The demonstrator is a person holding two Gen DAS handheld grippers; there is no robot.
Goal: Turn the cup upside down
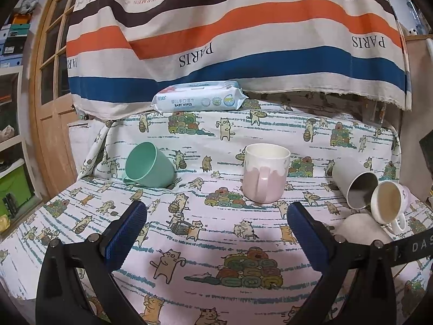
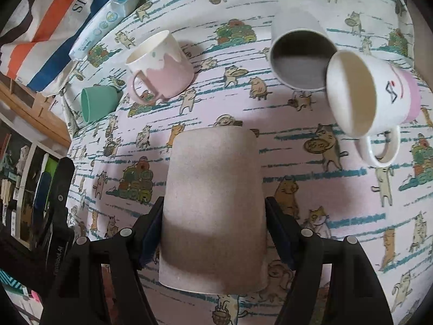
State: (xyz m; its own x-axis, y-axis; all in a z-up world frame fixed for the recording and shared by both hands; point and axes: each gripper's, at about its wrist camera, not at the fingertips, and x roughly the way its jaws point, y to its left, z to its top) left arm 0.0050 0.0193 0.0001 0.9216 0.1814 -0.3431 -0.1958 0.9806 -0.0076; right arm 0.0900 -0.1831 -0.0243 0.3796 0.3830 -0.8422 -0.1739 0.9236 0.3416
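Observation:
My right gripper (image 2: 213, 211) is shut on a beige-pink handleless cup (image 2: 213, 203), held above the cat-print tablecloth with its closed bottom pointing away from the camera and its rim toward the camera. In the left wrist view this cup (image 1: 357, 226) shows low at the right. My left gripper (image 1: 216, 216) is open and empty, hovering over the cloth in front of an upright pink-and-white mug (image 1: 263, 174).
A green cup (image 1: 148, 163) lies on its side at the left. A grey cup (image 1: 354, 182) and a white-pink mug (image 1: 389, 203) lie tipped at the right. A baby wipes pack (image 1: 199, 96) sits at the back below a striped hanging cloth (image 1: 230, 27). The table's left edge is near a wooden door.

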